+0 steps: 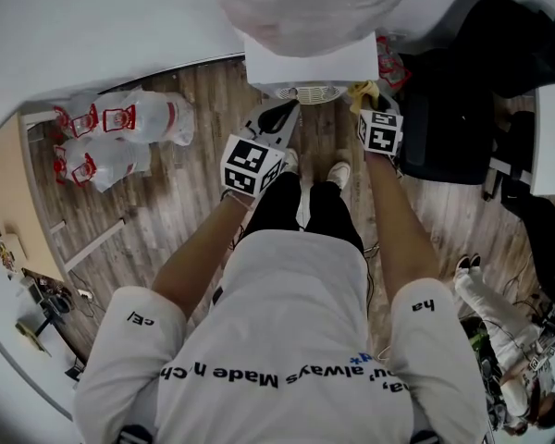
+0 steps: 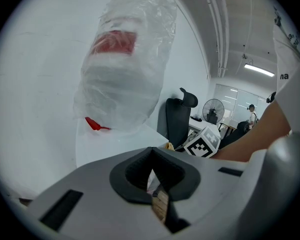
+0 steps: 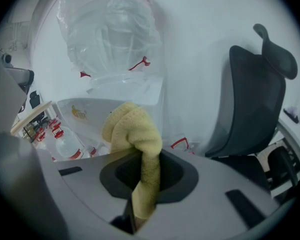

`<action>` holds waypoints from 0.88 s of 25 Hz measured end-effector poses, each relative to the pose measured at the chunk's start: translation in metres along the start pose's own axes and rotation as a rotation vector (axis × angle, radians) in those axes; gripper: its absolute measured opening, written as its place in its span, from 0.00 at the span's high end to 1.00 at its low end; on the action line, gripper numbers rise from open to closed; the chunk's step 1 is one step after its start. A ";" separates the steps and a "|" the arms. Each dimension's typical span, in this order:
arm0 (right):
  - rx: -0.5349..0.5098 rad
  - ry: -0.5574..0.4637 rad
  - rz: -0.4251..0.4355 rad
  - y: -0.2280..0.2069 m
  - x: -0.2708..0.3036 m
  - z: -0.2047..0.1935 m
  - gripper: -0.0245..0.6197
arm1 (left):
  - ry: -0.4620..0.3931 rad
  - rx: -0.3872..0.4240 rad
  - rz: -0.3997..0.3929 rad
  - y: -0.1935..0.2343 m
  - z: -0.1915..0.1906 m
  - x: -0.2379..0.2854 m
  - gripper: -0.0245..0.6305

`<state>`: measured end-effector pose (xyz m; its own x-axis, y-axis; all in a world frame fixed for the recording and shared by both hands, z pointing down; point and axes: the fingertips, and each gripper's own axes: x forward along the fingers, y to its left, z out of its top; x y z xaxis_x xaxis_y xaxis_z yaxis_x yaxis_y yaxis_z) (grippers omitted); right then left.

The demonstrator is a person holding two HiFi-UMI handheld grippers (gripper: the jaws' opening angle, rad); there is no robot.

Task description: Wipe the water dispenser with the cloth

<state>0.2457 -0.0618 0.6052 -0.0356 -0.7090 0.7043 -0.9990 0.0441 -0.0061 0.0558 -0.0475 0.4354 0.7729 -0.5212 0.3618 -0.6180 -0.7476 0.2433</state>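
Note:
The white water dispenser (image 1: 310, 63) stands against the wall straight ahead, with a plastic-wrapped bottle (image 1: 305, 3) on top. In the left gripper view its body (image 2: 107, 144) and the wrapped bottle (image 2: 125, 69) rise just beyond the jaws. My left gripper (image 1: 276, 118) is shut with nothing in it, its tips close to the dispenser's lower front. My right gripper (image 1: 375, 109) is shut on a yellow cloth (image 1: 363, 91) by the dispenser's right side. The cloth (image 3: 135, 129) bunches above the jaws in front of the dispenser (image 3: 110, 106).
Several plastic-wrapped water bottles (image 1: 120, 132) lie on the wood floor at the left beside a wooden shelf (image 1: 9, 202). A black office chair (image 1: 444, 109) stands close on the right. Another person's legs (image 1: 495, 317) and cables show at the lower right.

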 end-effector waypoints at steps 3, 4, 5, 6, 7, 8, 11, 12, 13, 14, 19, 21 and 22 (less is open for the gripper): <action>-0.001 0.001 0.007 0.001 0.003 -0.002 0.87 | 0.003 -0.001 0.004 0.001 -0.003 0.001 0.94; -0.003 0.002 0.009 0.002 0.004 -0.003 0.87 | 0.003 -0.001 0.005 0.001 -0.004 0.001 0.94; -0.004 0.003 0.010 0.002 0.005 -0.004 0.87 | 0.004 -0.001 0.006 0.002 -0.005 0.001 0.94; -0.003 0.004 0.010 0.002 0.007 -0.006 0.87 | 0.005 -0.001 0.007 0.002 -0.006 0.001 0.94; -0.001 0.004 0.010 0.002 0.008 -0.008 0.87 | 0.007 0.000 0.007 0.002 -0.008 0.002 0.94; 0.001 0.004 0.009 0.001 0.010 -0.010 0.87 | 0.009 0.000 0.007 0.002 -0.010 0.003 0.94; 0.005 0.005 0.010 -0.001 0.016 -0.015 0.87 | 0.013 0.002 0.011 0.002 -0.015 0.005 0.94; 0.007 0.006 0.012 -0.001 0.017 -0.017 0.87 | 0.015 0.002 0.011 0.002 -0.017 0.006 0.94; 0.011 0.007 0.013 -0.002 0.019 -0.020 0.87 | 0.018 0.002 0.011 0.002 -0.018 0.007 0.94; 0.014 0.007 0.015 -0.002 0.021 -0.022 0.87 | 0.020 0.002 0.012 0.003 -0.020 0.007 0.94; 0.009 0.012 0.019 -0.003 0.030 -0.028 0.87 | 0.023 -0.003 0.019 0.007 -0.027 0.011 0.94; 0.008 0.014 0.023 -0.004 0.033 -0.031 0.87 | 0.024 -0.003 0.017 0.008 -0.029 0.013 0.94; 0.009 0.013 0.025 -0.004 0.035 -0.032 0.87 | 0.027 -0.002 0.015 0.008 -0.031 0.015 0.94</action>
<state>0.2498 -0.0639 0.6529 -0.0607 -0.6982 0.7133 -0.9980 0.0557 -0.0304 0.0580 -0.0480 0.4707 0.7594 -0.5212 0.3894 -0.6300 -0.7387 0.2396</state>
